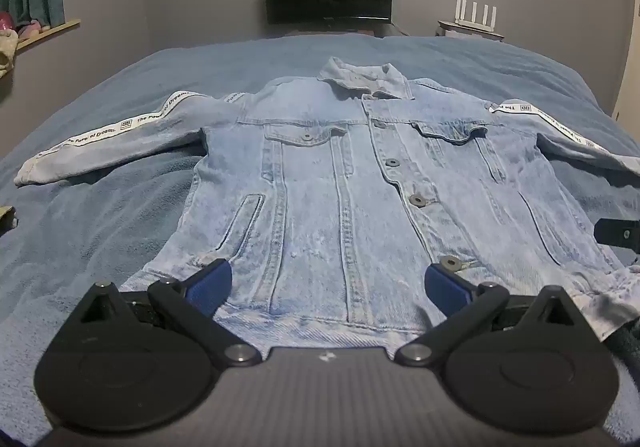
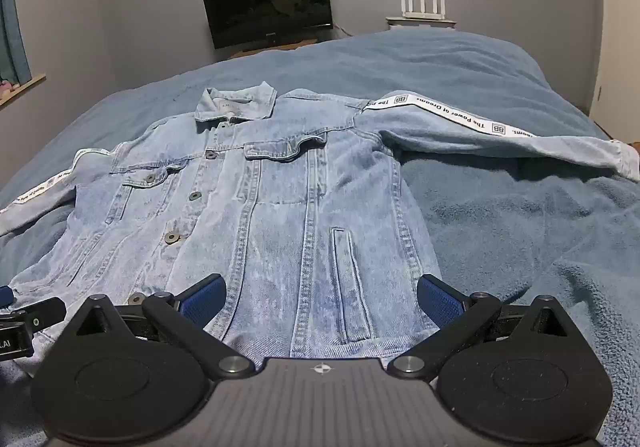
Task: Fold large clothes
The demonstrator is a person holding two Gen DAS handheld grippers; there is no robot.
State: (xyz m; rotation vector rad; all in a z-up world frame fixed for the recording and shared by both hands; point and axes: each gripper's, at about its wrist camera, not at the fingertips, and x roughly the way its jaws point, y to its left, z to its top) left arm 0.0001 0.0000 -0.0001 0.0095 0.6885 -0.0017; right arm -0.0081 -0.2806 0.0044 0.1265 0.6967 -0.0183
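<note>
Right, left wrist view: the denim jacket (image 1: pixel 340 183) lies flat and buttoned on the blue bed (image 1: pixel 100 239), sleeves spread, and the left gripper (image 1: pixel 328 283) hangs wide apart over the near hem, gripping nothing. Right wrist view: the right gripper (image 2: pixel 322 293) gapes just as empty over the hem's right side. No fold made yet; everything's left.

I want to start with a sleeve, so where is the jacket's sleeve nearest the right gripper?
In the right wrist view, that sleeve stretches out to the right across the blue blanket, away from the jacket.
</note>
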